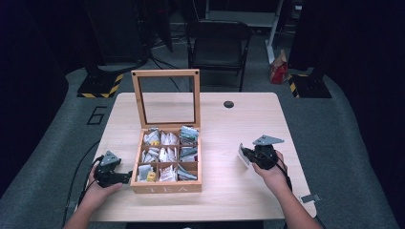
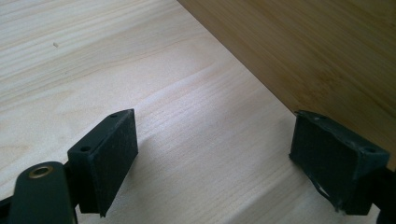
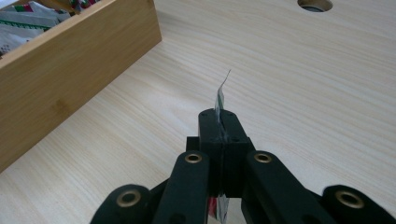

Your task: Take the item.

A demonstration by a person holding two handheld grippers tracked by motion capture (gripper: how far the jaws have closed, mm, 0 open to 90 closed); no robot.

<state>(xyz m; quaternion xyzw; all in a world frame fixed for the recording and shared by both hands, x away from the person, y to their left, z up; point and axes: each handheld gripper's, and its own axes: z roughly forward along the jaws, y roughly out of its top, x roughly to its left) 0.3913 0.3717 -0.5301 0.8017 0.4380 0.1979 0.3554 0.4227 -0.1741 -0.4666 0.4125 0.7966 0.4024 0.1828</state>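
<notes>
Your right claw (image 3: 219,122): jaws pressed together on tea sachet (image 3: 220,99), thin flat packet, white face in high view, seen edge-on between jaws, top edge curled. Sachet held above bare tabletop (image 1: 229,186), right of tea box (image 1: 166,187), well apart from it. Box: light wood, "TEA" on front, nine compartments holding packets, glazed lid (image 1: 166,98) standing upright. Your left claw (image 2: 215,158): jaws wide apart, holding nothing, low over tabletop just beside box's left wall.
</notes>
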